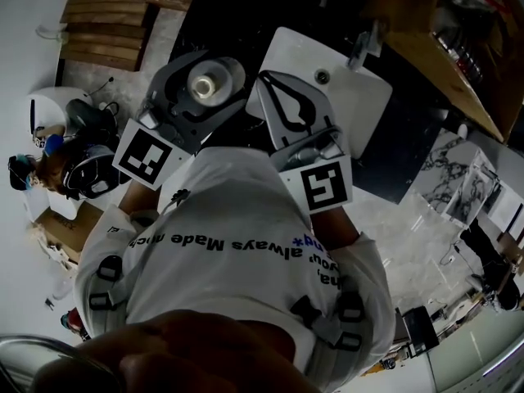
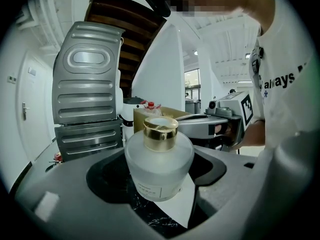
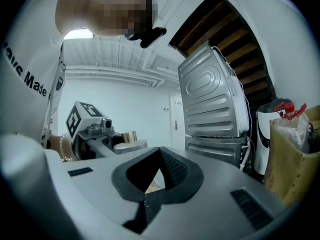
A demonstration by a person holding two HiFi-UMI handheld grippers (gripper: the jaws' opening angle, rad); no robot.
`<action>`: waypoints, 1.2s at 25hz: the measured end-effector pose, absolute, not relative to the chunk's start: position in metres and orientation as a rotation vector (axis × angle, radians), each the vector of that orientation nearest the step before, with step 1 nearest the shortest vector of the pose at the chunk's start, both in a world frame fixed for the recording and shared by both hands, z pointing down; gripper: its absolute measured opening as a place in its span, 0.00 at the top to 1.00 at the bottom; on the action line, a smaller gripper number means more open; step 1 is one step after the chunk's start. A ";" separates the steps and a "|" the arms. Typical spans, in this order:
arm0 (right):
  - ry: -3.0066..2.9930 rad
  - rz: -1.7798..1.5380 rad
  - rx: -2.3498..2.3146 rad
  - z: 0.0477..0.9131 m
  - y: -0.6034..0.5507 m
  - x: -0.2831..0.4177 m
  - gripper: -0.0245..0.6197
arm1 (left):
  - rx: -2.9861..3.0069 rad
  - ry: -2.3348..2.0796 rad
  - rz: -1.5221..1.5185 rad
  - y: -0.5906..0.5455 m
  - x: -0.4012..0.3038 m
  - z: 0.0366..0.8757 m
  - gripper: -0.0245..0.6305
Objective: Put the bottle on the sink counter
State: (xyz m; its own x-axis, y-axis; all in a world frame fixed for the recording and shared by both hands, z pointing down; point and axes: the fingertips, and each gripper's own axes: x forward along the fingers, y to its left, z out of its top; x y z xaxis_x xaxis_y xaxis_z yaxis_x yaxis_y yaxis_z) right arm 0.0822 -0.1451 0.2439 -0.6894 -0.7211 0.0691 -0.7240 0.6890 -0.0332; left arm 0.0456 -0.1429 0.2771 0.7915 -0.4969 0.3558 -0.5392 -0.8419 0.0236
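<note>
Dark stone bench (image 1: 221,15) with a white sink (image 1: 360,97) set into it, right below me. The bottle (image 2: 159,159) is up in the air, seemingly over that bench and just left of the sink. It's clamped in my left gripper (image 1: 199,88), fingers (image 2: 65,204) snug around its round frosted body, gold cap (image 2: 160,132) poking up. Looks like glass, so I'm guessing heavyish, slippery, and it'd crack if dropped. Holding the wide body beats grabbing the cap imo. My right gripper (image 3: 147,191) is beside it, fingers pinched together on nothing. Lowering gently onto a flat bit of bench seems the move.
</note>
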 end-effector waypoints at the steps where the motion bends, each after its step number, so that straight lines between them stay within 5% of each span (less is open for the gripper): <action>1: -2.837 0.088 1.222 0.245 -0.150 0.080 0.95 | 2.852 -0.827 0.520 -0.147 0.044 0.278 0.45; 30: -2.606 0.253 1.309 0.424 -0.292 0.023 0.95 | 2.828 -0.866 0.665 -0.314 -0.019 0.445 0.45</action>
